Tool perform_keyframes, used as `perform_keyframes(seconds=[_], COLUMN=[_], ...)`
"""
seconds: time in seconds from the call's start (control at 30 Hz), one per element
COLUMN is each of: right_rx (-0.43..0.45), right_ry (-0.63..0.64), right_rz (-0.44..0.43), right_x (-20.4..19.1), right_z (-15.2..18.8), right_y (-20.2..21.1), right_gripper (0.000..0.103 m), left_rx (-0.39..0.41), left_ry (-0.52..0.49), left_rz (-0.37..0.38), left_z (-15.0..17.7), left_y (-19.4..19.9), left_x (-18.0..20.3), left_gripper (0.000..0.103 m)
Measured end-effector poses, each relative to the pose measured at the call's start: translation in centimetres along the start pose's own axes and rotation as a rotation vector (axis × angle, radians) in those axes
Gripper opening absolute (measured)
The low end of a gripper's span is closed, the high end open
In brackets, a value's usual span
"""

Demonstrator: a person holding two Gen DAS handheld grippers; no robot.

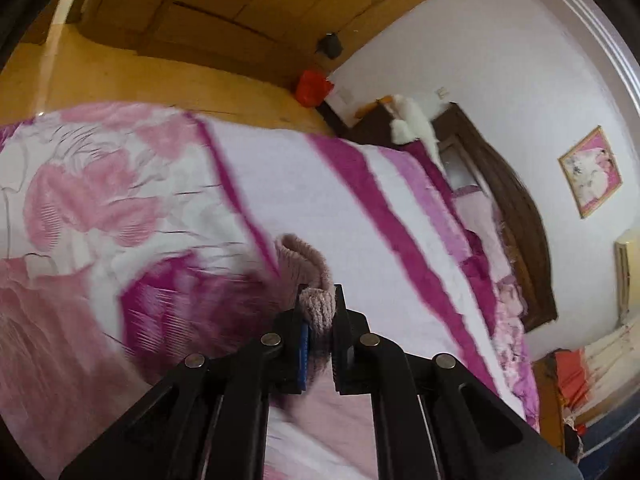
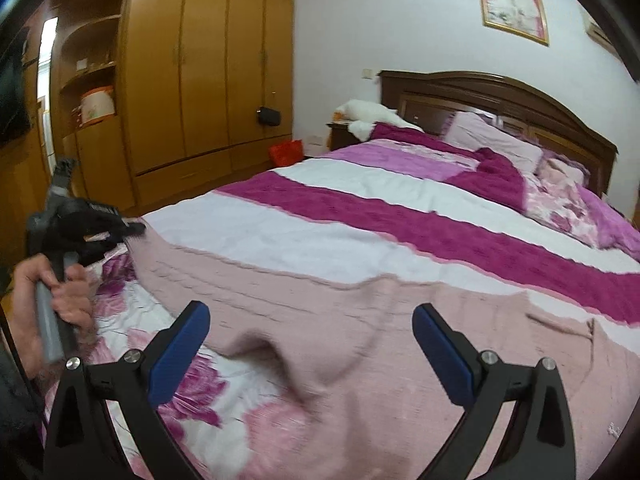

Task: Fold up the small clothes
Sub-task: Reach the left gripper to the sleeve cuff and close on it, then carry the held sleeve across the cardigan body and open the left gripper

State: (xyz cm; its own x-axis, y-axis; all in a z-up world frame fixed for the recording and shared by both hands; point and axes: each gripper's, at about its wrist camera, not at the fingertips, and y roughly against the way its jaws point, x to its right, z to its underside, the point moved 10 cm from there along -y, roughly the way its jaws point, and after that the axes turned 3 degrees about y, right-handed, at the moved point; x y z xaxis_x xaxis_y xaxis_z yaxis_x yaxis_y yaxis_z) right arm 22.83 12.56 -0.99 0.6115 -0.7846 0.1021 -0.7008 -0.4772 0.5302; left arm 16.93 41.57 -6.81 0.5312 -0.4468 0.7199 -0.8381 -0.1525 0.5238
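Bedroom, with a wooden wardrobe along the left wall and a double bed under a striped magenta, white and pink bedspread.

1. Person's left hand, far left in the right wrist view, wrapped around the grey handle of the left gripper. That claw was clamped together on a bunched fold of the pink knitted garment, its 2 black jaws pinching the ribbed edge; the fabric rose in a loop just beyond the tips.

2. Pink knitted garment, spread over the near end of the bed on top of the bedspread, rumpled at its front edge and lifted toward the left gripper at its left corner.

3. Right gripper, jaws wide apart, blue pads facing inward, hovering above the near edge of the garment with nothing between them.

4. Red bag on the floor by the wardrobe.

5. White soft toy on the nightstand beside the dark headboard.

6. Framed picture on the wall above.
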Motion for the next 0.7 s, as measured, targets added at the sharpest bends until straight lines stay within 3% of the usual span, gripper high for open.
perform_keyframes(seconds=[0.23,0.4,0.5,0.7], right_rx=[-0.004,0.005,0.001,-0.018], right_ry=[-0.076,-0.113,-0.151,-0.263], right_rz=[0.06,0.154,0.21,0.347], right_x=[6.9,14.9,20.4,31.1], right_z=[1.5,3.8,6.1,12.7], right_y=[4.3,9.7,12.8,19.1], right_gripper=[0.103,0.103,0.103,0.103], left_rx=[0.085,0.039,0.021,-0.036], left_ry=[-0.276,-0.385,-0.461,-0.626], left_rz=[0.183,0.264,0.319,0.429], left_z=[0.7,4.5,8.9,22.2], left_y=[3.5,2.6,2.6,5.0], left_x=[13.5,23.3,30.0,41.3], left_gripper=[0.0,0.0,0.0,0.0])
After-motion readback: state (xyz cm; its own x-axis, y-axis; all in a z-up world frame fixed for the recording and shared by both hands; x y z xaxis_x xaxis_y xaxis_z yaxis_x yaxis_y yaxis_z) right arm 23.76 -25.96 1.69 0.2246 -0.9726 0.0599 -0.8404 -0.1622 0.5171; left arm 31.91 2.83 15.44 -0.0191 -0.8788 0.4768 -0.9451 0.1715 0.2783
